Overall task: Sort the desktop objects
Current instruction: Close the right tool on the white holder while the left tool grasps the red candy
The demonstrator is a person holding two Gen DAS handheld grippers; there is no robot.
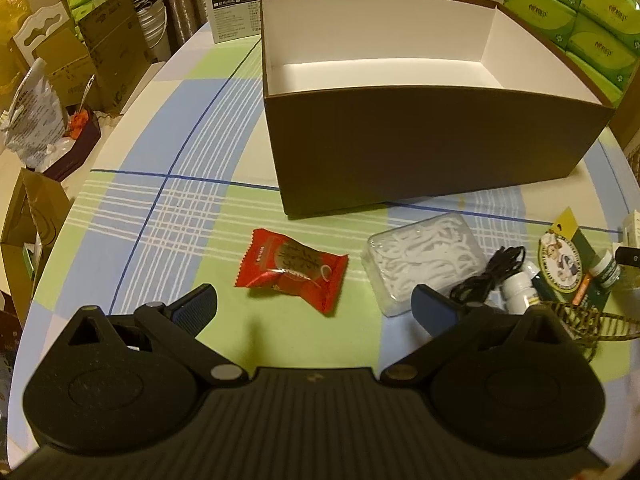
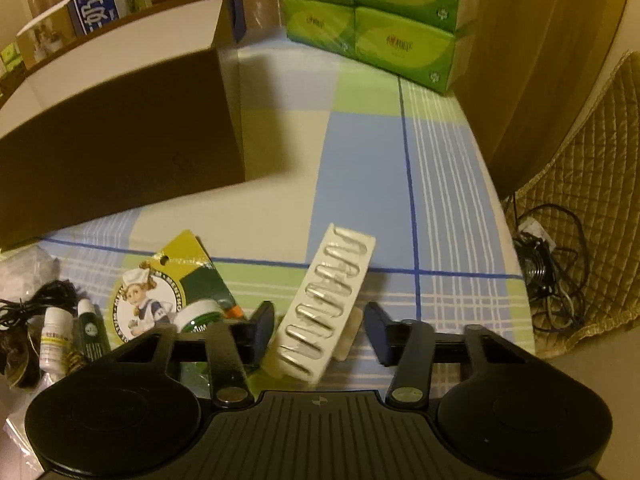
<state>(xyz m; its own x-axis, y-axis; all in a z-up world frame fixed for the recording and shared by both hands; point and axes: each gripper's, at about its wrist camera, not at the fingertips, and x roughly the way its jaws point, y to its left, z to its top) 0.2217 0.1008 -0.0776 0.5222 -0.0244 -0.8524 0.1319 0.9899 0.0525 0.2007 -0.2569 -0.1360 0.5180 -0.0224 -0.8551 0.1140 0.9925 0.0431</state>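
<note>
Jaws wide on your left gripper (image 1: 314,306), low over the tablecloth (image 1: 168,216) with the red candy (image 1: 292,270) just ahead, before the box (image 1: 432,148). Your right gripper (image 2: 320,328) gapes around the blister pack (image 2: 328,308), not clamping it.

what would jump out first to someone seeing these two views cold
The big brown box, open-topped with a bare white inside, fills the far middle of the table. In front of it a red snack packet lies between the open left gripper's fingers, with a clear case of floss picks beside it. In the right wrist view a white blister pack sits tilted between the open right gripper's fingers.
</note>
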